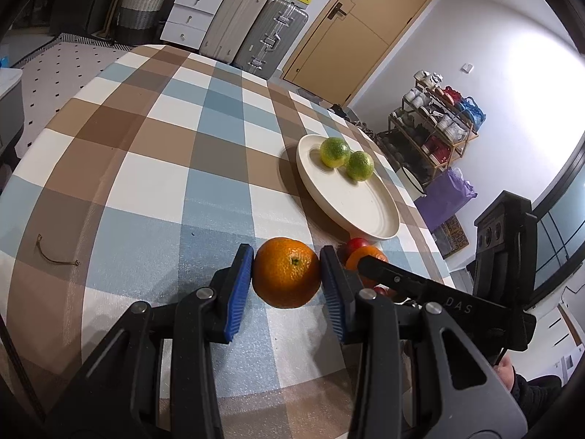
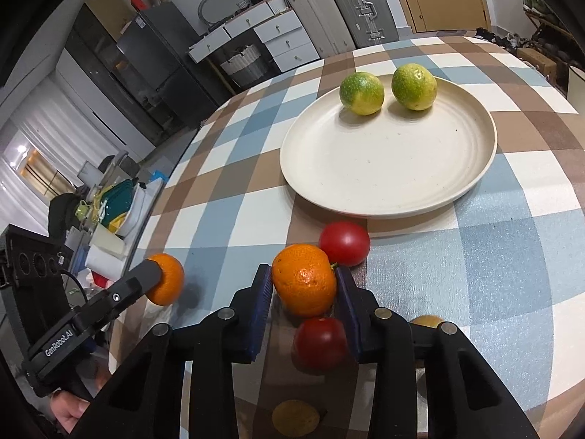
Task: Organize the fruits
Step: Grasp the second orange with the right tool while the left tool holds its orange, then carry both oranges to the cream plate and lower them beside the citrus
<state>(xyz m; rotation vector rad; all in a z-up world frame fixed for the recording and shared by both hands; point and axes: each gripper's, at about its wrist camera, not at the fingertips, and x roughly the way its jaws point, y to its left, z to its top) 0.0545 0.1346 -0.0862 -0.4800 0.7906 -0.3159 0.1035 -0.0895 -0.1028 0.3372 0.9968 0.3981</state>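
Note:
My left gripper (image 1: 286, 254) is shut on an orange (image 1: 289, 281) that sits low over the checked tablecloth. To its right, my right gripper (image 2: 303, 271) is shut on a second orange (image 2: 305, 292). One red fruit (image 2: 344, 243) touches that orange at the far side and another (image 2: 320, 344) lies between the right fingers, nearer the camera. Behind them is a cream plate (image 2: 384, 183) with two green citrus fruits (image 2: 362, 93) (image 2: 414, 86) at its far rim. A yellowish fruit (image 2: 295, 419) lies under the right gripper, and another (image 2: 426, 320) is half hidden by its right finger.
A small dry twig (image 1: 55, 256) lies on the cloth at the left. The table edge curves round behind the plate. Suitcases (image 1: 256, 25), white drawers (image 1: 190, 14) and a shoe rack (image 1: 435, 128) stand beyond the table.

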